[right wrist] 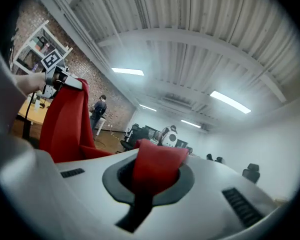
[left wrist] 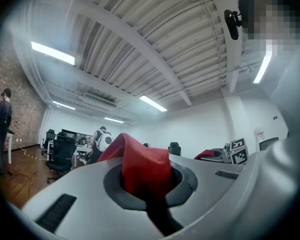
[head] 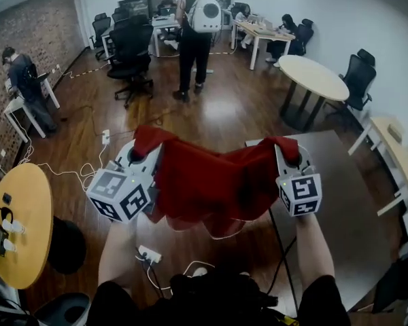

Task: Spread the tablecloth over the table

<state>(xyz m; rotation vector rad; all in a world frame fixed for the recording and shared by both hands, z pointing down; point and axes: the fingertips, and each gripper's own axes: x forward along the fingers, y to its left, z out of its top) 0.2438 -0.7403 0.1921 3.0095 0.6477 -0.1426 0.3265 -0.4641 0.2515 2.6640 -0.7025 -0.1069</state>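
Aloft, one tablecloth [head: 211,182], two clamped tongs [head: 151,149] [head: 286,149]

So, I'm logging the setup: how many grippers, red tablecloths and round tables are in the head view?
Grippers: 2 (left gripper, right gripper)
Red tablecloth: 1
Round tables: 2 (pale table, yellow table)
Total: 5

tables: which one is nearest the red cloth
The dark rectangular table by the right tongs; the round beige table and round yellow table lie farther off.
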